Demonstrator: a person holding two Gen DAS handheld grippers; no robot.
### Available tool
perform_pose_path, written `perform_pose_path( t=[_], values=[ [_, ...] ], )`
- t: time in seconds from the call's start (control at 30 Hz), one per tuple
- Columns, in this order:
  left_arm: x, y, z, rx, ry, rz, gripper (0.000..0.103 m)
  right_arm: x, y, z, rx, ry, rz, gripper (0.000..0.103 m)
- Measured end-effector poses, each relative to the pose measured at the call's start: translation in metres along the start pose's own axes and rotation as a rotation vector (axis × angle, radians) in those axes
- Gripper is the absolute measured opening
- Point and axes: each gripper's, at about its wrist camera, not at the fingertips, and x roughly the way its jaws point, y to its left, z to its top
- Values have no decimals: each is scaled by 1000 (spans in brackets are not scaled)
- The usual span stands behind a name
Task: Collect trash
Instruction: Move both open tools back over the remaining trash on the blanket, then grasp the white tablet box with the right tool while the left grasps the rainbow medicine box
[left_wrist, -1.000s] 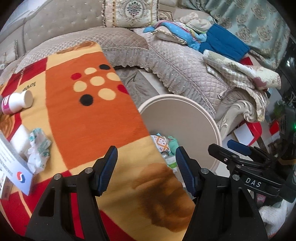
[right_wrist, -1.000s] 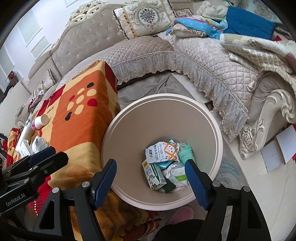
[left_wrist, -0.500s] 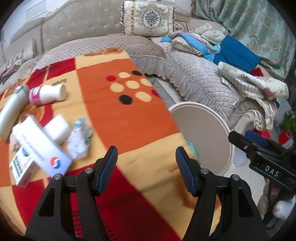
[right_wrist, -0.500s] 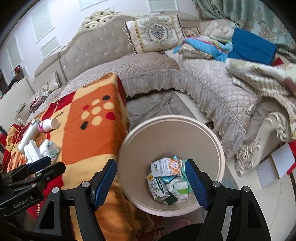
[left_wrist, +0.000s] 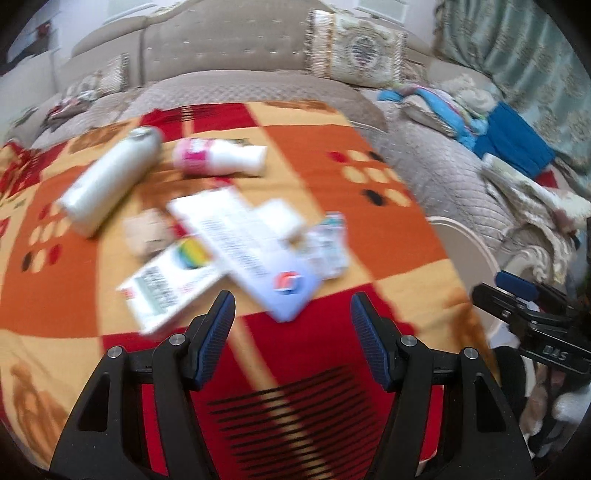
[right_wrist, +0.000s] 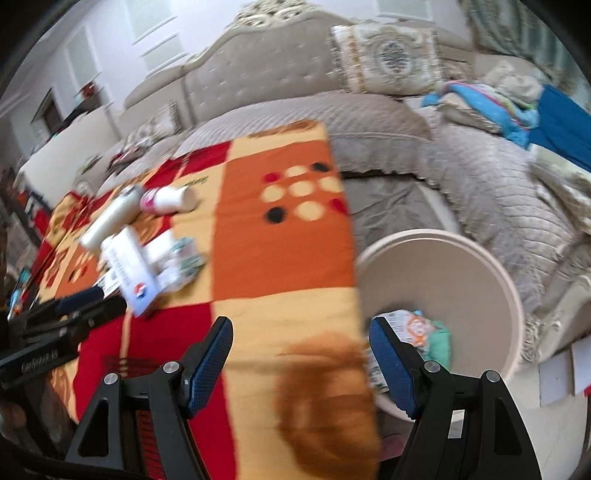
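Note:
Trash lies on the orange and red table cloth (left_wrist: 369, 229): a long white box (left_wrist: 243, 243), a second white box (left_wrist: 166, 284), a crumpled wrapper (left_wrist: 328, 243), a white bottle (left_wrist: 110, 181) and a pink-labelled bottle (left_wrist: 218, 155). My left gripper (left_wrist: 290, 325) is open and empty just short of the boxes. My right gripper (right_wrist: 301, 354) is open and empty over the table's edge beside the round beige bin (right_wrist: 491, 280), which holds cartons and wrappers (right_wrist: 413, 328). The pile also shows in the right wrist view (right_wrist: 147, 266).
A quilted grey sofa (right_wrist: 480, 177) wraps around the table and bin, with cushions and piled clothes (left_wrist: 509, 144) on it. The bin's rim (left_wrist: 472, 243) shows at the table's right edge. The left gripper (right_wrist: 66, 317) shows at the right view's left.
Both grippers have swung left, away from the bin and over the table. The trash pile has come to the middle of the left view. Both stay open.

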Motion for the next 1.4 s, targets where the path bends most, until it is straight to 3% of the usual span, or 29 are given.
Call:
perform_pose_path(
  t=[0.2,0.4,0.77,1.0,1.03,1.07,1.4],
  values=[
    [-4,60,-9,-64,19,70,64,16,44,1,-77,51,138,74],
    [1,96,-11,-75,45,74,64,36,99,8,-186,84,251,71],
    [2,119,-14,-68,42,34,64,89,162,35,-301,127,237,71],
    [10,109,-7,23,37,-13,64,115,170,44,-335,175,193,71],
    [11,108,-6,32,38,-18,64,117,169,45,-330,178,199,63],
    [12,106,-6,47,40,-26,64,118,169,45,-328,180,207,54],
    [35,97,3,129,66,-3,66,83,149,47,-294,109,235,52]
  ],
)
